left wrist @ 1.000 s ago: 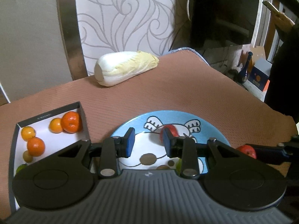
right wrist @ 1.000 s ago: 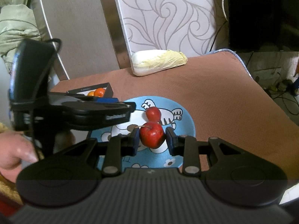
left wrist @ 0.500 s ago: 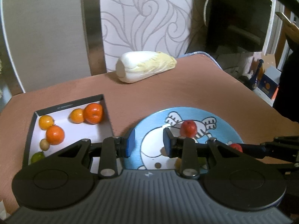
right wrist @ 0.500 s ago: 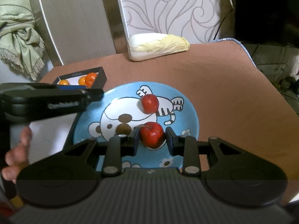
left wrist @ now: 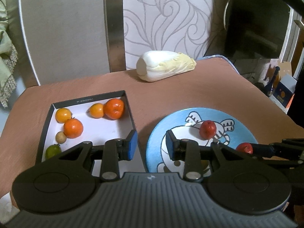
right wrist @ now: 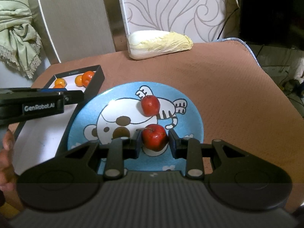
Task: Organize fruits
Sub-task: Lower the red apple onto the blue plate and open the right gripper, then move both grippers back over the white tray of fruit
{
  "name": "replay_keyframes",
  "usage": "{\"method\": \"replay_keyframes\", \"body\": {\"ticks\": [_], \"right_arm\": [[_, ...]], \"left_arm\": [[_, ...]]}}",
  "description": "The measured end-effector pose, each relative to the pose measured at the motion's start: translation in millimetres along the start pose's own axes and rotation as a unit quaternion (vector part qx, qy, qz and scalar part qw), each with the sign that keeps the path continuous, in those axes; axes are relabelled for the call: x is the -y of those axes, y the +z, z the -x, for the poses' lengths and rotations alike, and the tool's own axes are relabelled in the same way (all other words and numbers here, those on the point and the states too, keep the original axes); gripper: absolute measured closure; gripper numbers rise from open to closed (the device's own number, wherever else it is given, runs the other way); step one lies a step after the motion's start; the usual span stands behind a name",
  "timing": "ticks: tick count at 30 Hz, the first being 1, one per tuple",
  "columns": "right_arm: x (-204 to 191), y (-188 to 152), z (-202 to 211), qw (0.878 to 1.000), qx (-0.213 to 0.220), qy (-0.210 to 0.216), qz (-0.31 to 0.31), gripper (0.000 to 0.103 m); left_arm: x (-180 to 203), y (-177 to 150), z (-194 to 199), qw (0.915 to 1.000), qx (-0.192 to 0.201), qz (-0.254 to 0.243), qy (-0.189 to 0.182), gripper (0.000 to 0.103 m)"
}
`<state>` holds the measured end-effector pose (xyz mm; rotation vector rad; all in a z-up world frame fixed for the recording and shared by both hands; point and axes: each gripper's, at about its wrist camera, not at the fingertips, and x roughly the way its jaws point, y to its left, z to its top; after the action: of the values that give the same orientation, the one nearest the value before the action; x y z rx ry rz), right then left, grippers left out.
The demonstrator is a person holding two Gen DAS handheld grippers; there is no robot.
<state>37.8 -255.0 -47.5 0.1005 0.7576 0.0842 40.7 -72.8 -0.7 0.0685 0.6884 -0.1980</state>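
A red apple [right wrist: 154, 139] sits between the right tongs [right wrist: 154, 142], which grasp it just over the blue cartoon plate [right wrist: 191, 112]. A second red apple [right wrist: 150, 105] lies on the plate farther back. Left of the plate, a black box [left wrist: 128, 106] holds oranges [left wrist: 73, 128]; the left tongs [left wrist: 151, 146] hover released between box and plate. Behind the plate, a cabbage [left wrist: 165, 68] lies on the bench [left wrist: 218, 95].
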Motion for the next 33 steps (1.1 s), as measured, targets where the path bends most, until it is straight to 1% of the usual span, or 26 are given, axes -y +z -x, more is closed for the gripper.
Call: {"method": "replay_keyframes", "body": {"ticks": [14,15,19,24,29,33], "right_arm": [[-2.9,0.4,-2.7,1.000,0.005,-0.001,0.003,0.069],[-3.3,0.6,-2.6,1.000,0.007,-0.002,0.003,0.069],[-6.2,1.7,-0.3,1.000,0.019,-0.002,0.010,0.062],[-9.3,5.8,5.0,0.999,0.038,-0.002,0.017,0.062],[-19.8,11.8,14.7,0.997,0.066,0.012,0.034,0.062],[-33.4,15.4,19.2,0.995,0.076,0.043,0.055,0.062]], "left_arm": [[-10.4,-9.6,5.2,0.9994,-0.007,0.021,0.028,0.065],[-11.3,-10.3,5.5,0.9993,-0.008,0.023,0.029,0.065],[-15.0,-12.2,6.0,0.9989,-0.010,0.029,0.035,0.065],[-19.8,-13.5,7.5,0.9984,-0.010,0.035,0.043,0.065],[-26.6,-14.5,9.4,0.9977,-0.009,0.042,0.052,0.065],[-33.2,-15.4,10.8,0.9969,-0.009,0.048,0.061,0.065]]}}
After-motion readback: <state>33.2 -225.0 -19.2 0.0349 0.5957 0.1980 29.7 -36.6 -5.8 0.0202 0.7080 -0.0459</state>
